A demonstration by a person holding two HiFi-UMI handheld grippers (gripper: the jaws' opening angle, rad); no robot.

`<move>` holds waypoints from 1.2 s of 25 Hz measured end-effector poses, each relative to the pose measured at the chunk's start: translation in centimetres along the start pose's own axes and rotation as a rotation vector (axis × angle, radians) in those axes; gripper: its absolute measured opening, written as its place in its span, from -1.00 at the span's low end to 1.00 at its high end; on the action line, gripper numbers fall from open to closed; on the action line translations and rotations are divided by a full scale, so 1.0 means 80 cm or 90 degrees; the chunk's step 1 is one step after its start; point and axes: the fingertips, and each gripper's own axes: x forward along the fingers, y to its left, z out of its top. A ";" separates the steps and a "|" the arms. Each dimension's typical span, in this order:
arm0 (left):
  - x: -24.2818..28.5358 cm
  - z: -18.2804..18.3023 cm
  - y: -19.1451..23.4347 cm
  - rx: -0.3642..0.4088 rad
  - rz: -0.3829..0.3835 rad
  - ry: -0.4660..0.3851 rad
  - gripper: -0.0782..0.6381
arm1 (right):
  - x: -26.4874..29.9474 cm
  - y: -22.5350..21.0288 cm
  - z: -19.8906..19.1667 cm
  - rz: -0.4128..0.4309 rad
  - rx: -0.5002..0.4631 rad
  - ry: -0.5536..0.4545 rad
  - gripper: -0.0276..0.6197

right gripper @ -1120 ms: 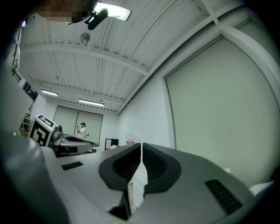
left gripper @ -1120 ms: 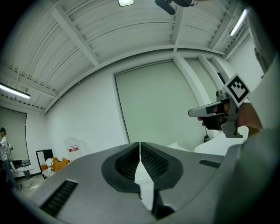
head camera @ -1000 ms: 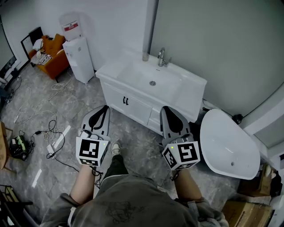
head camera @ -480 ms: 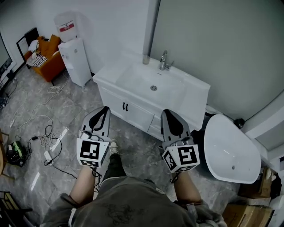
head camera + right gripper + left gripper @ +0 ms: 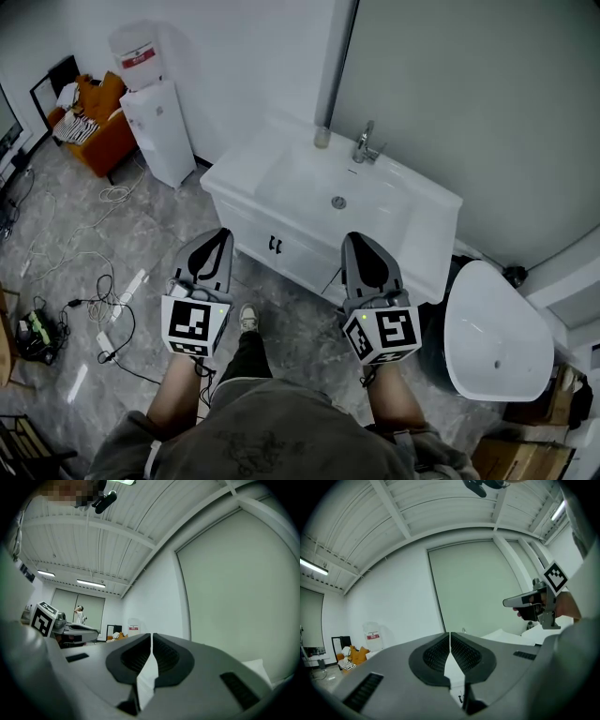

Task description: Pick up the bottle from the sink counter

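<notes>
a: what sits at the left of the head view?
b: a water dispenser (image 5: 155, 112) in the upper left, with loose cables (image 5: 94, 272) on the floor below it. next comes the left gripper (image 5: 223, 232), lower centre-left. its fingers (image 5: 433, 656) are pressed together with nothing between them.
a: and the bottle?
b: the bottle (image 5: 322, 137) stands upright at the back of the white tabletop (image 5: 246, 167), in the upper centre of the frame. it is just left of the faucet (image 5: 366, 145) and behind the basin (image 5: 337, 192). it is well apart from both grippers, which hang over the floor in front of the cabinet.
a: the right gripper?
b: the right gripper (image 5: 355, 239) is right of centre, level with the left one. its fingers (image 5: 131, 660) are also closed on each other, empty. a white oval tub (image 5: 497, 328) lies at the far right.
a: which step is this?
b: i'd judge it the approach, with nothing grasped yet. the next move calls for closing the gap to the tabletop and reaching one gripper past the basin. its fingers need to spread before they meet the bottle, then pinch its body without tipping it against the wall or faucet.
</notes>
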 end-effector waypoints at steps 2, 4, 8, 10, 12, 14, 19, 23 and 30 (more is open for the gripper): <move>0.021 -0.005 0.017 -0.001 -0.007 0.001 -0.72 | 0.025 -0.004 -0.002 -0.007 0.002 0.004 -0.81; 0.044 -0.011 0.034 -0.004 -0.014 0.003 -0.72 | 0.051 -0.009 -0.006 -0.014 0.005 0.008 -0.81; 0.099 -0.023 0.065 -0.010 -0.038 0.011 -0.72 | 0.110 -0.025 -0.021 -0.032 0.014 0.026 -0.81; 0.127 -0.029 0.082 -0.013 -0.053 0.016 -0.72 | 0.141 -0.031 -0.028 -0.042 0.017 0.038 -0.81; 0.155 -0.034 0.099 -0.018 -0.065 0.020 -0.72 | 0.173 -0.037 -0.034 -0.051 0.019 0.048 -0.81; 0.183 -0.040 0.116 -0.022 -0.080 0.023 -0.72 | 0.204 -0.044 -0.037 -0.063 0.021 0.054 -0.81; 0.251 -0.051 0.157 -0.028 -0.114 0.022 -0.72 | 0.278 -0.060 -0.046 -0.095 0.025 0.062 -0.81; 0.295 -0.054 0.188 -0.028 -0.135 0.018 -0.72 | 0.328 -0.071 -0.050 -0.127 0.029 0.056 -0.81; 0.341 -0.056 0.221 -0.035 -0.164 0.005 -0.72 | 0.377 -0.092 -0.047 -0.198 0.046 0.035 -0.81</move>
